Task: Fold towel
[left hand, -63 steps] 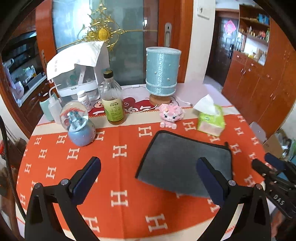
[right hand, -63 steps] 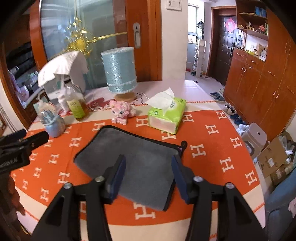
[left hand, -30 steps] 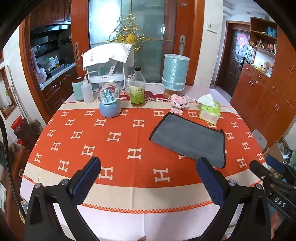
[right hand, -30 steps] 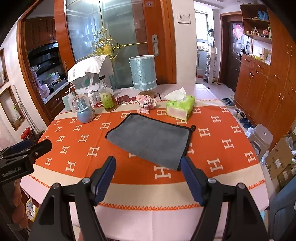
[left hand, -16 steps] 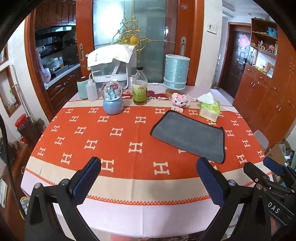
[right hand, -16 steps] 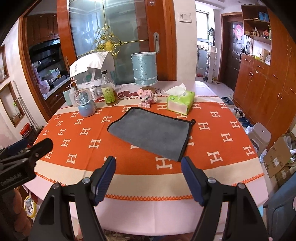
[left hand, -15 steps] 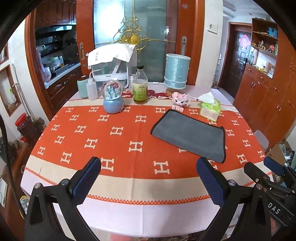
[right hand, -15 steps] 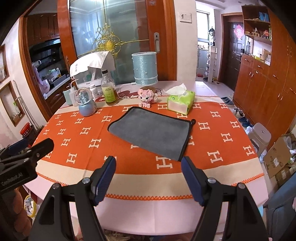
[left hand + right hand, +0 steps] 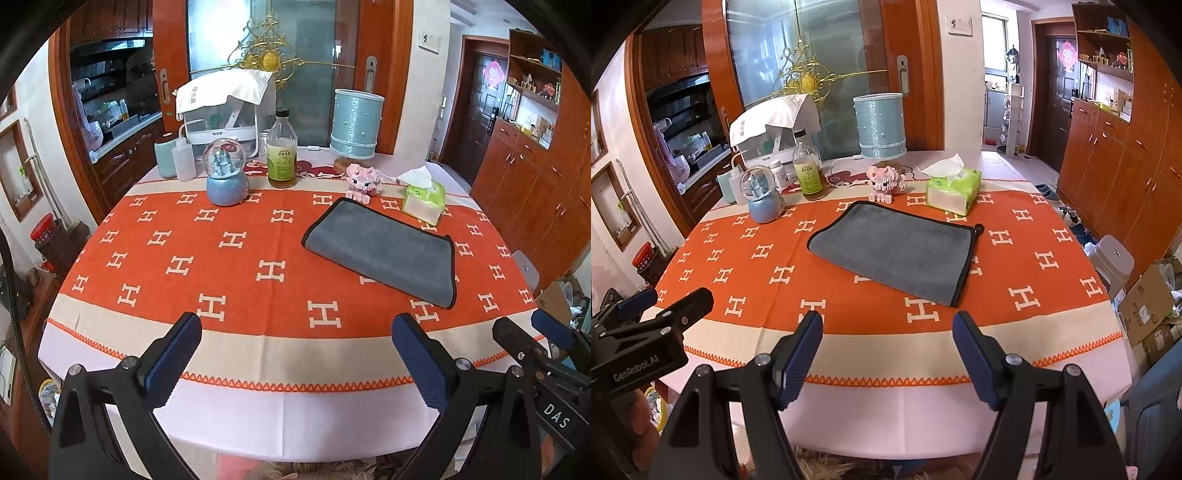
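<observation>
A grey towel with black trim [image 9: 384, 249] lies folded flat on the orange patterned tablecloth [image 9: 229, 258], right of centre; it also shows in the right wrist view [image 9: 897, 247]. My left gripper [image 9: 295, 350] is open and empty, held back over the near table edge. My right gripper [image 9: 888, 350] is open and empty, also back at the near edge, well short of the towel. The right gripper shows at the lower right of the left wrist view [image 9: 535, 343], and the left gripper at the lower left of the right wrist view [image 9: 657, 306].
Along the far side stand a snow globe [image 9: 226, 177], an oil bottle [image 9: 282, 155], a blue lamp shade [image 9: 356, 123], a pink toy pig [image 9: 362, 181], a green tissue pack [image 9: 423, 199] and a covered appliance [image 9: 221, 107]. Wooden cabinets [image 9: 1126, 155] stand to the right.
Both grippers have drawn back and up from the towel to the near table edge. The right gripper's jaws have opened wider. The towel lies still.
</observation>
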Tool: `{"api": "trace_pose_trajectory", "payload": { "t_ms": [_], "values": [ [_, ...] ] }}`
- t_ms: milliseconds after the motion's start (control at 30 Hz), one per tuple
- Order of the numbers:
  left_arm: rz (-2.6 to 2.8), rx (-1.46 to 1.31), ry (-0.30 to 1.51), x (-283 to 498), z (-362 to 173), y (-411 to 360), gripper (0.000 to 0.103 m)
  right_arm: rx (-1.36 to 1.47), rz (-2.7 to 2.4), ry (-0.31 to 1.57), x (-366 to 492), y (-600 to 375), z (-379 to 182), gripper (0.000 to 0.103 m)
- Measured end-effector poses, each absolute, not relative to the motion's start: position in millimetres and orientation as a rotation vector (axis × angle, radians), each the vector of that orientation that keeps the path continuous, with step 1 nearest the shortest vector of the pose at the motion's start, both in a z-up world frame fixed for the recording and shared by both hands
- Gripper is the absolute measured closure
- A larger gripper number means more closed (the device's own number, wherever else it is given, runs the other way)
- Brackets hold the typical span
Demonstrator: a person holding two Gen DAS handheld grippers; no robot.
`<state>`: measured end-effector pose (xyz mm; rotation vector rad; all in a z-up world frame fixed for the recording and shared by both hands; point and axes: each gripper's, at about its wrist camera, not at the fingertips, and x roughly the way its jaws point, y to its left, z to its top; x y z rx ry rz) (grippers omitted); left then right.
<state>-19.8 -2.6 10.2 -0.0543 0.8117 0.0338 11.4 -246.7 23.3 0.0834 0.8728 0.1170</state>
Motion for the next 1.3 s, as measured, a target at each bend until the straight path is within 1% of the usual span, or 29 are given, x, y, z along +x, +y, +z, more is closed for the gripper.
{"api": "trace_pose_trajectory", "payload": {
  "t_ms": [1300],
  "values": [
    [0.05,-0.036,0.814,-23.8,9.8,-2.9,0.001,0.075,0.119,0.874,11.2,-240.9,18.3,0.03]
  ]
}}
